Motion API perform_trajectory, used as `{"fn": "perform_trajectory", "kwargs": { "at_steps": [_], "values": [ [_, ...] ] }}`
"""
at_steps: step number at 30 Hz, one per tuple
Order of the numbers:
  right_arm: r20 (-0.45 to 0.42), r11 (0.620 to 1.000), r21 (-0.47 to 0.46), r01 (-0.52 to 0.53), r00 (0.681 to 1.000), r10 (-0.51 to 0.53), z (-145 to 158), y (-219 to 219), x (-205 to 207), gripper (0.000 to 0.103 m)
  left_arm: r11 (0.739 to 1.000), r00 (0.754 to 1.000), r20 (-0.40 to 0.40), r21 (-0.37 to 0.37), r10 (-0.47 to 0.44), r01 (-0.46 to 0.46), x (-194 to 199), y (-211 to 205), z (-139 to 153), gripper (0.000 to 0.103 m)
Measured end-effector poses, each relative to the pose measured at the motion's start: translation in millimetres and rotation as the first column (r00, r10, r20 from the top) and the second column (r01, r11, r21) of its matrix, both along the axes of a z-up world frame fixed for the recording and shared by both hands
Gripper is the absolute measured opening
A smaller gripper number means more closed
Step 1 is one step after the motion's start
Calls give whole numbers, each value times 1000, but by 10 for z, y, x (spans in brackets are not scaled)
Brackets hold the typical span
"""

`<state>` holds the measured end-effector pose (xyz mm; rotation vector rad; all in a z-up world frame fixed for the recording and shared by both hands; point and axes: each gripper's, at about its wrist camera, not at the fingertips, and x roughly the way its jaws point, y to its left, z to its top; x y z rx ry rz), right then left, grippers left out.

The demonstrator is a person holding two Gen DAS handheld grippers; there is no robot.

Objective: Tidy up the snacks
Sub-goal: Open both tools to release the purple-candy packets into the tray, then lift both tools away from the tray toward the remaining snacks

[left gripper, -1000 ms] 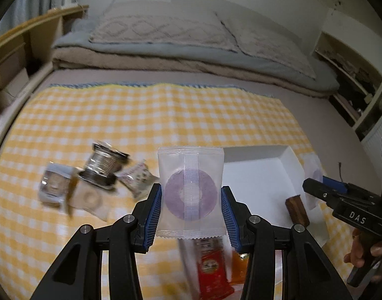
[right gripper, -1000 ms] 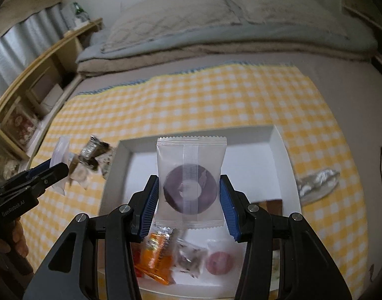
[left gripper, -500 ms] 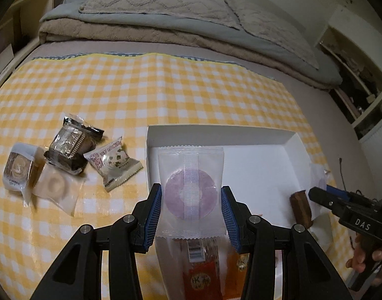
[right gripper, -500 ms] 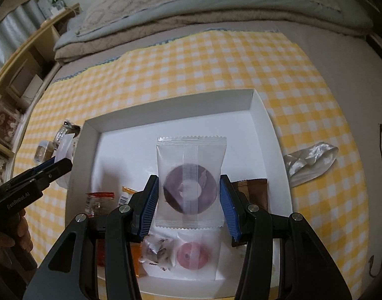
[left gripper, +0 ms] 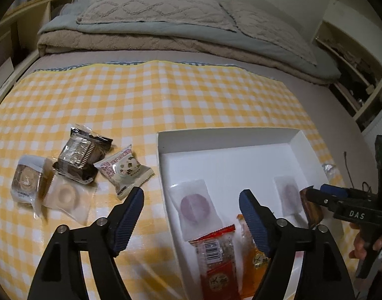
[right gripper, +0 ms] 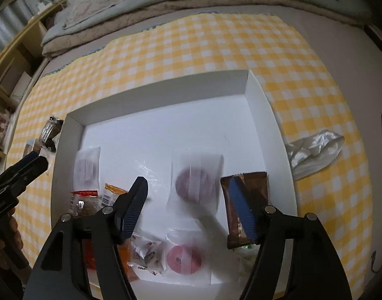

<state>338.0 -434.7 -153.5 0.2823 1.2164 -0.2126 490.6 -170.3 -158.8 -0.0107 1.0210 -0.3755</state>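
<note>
White card walls of the tray [left gripper: 163, 147] are my landmark. From the left wrist, my left gripper [left gripper: 191, 210] has just been opening, jaws apart with nothing pinched; its purple-ring packet [left gripper: 194, 206] lies inside the tray by the left wall. Four loose snacks [left gripper: 78, 155] sit outside that wall, and I could clip it reaching for them.

From the right wrist, my right gripper [right gripper: 188, 200] has likewise just spread and is empty; its dark-ring packet [right gripper: 195, 185], blurred, appears to rest mid-tray beside a brown bar [right gripper: 250, 187]. Descending further, I might drag either. A crumpled silver wrapper [right gripper: 313, 150] lies outside the right wall.
</note>
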Motion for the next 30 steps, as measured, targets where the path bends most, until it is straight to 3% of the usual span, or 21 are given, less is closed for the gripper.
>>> {"fn": "perform_trajectory", "kwargs": {
  "at_steps": [5, 9, 12, 30],
  "values": [
    [-5, 1000, -9, -6, 1000, 6, 8, 2, -65, 73, 1000, 1000, 2, 7, 3, -3, -67, 78, 39, 88],
    [17, 1000, -14, -10, 1000, 11, 66, 26, -128, 85, 1000, 1000, 2, 11, -2, 2, -139, 140, 78, 96],
    [43, 1000, -21, -5, 999, 6, 126, 42, -169, 102, 1000, 1000, 7, 15, -8, 8, -202, 170, 126, 102],
    [183, 993, -115, -6, 983, 27, 625, 358, -373, 103, 999, 997, 69, 24, -33, 32, -610, 338, 577, 103]
  ]
}}
